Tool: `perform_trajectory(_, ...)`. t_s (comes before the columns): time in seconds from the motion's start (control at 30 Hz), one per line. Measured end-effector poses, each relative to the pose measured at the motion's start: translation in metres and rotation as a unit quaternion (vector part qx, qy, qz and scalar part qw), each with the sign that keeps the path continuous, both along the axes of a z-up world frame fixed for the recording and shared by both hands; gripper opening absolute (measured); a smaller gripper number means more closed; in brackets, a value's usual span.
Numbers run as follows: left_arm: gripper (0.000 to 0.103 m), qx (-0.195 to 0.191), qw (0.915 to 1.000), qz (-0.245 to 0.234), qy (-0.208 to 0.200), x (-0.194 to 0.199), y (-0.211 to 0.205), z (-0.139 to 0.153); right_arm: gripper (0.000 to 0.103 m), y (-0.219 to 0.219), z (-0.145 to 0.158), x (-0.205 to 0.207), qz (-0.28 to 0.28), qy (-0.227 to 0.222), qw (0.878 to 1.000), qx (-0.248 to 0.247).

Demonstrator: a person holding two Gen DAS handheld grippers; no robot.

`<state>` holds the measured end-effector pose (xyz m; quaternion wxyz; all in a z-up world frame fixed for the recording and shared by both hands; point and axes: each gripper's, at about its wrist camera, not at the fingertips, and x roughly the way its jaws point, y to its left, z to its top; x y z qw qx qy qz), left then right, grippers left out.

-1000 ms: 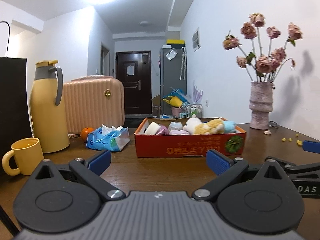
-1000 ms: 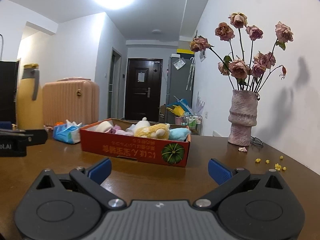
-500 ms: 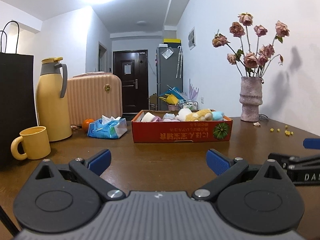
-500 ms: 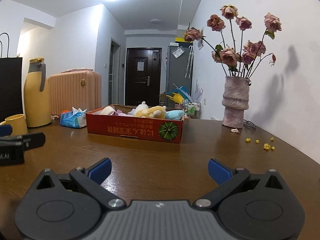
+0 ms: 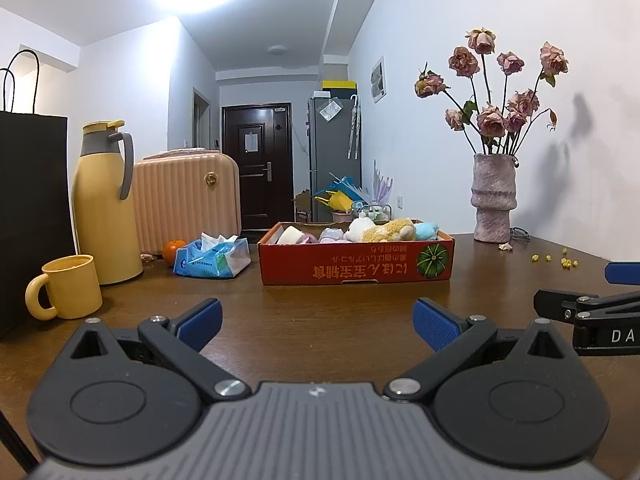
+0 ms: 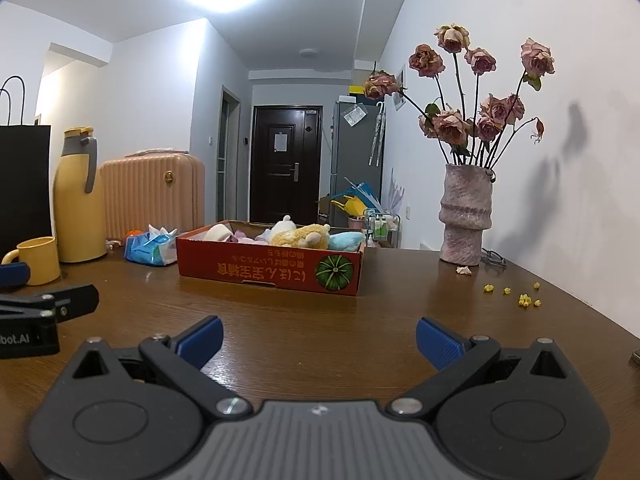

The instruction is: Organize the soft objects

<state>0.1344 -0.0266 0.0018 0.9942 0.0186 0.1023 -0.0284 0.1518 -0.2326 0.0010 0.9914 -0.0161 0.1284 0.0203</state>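
On the tabletop (image 5: 320, 312), going left to right: yellow mug (image 5: 66, 286), thermos (image 5: 106, 204), tissue pack (image 5: 212, 258), then the red box (image 5: 356, 266) of soft toys (image 5: 386, 230), vase (image 5: 493, 196) beyond. Both the left hand-held gripper (image 5: 316, 322) and right hand-held gripper (image 6: 319, 340) are spread wide, empty, well short of it. Best approach straight over the bare wood; nothing blocks the way

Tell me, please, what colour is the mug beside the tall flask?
The mug is yellow, like the flask behind it; the left wrist view shows it best.
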Motion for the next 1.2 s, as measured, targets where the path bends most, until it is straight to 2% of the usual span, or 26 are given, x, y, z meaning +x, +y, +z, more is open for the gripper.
perform_trajectory(1.2, 0.103, -0.001, 1.0, -0.001, 0.001, -0.0029, 0.0013, -0.005, 0.103, 0.0003, -0.0043, 0.0004, -0.003, 0.001, 1.0, 0.002)
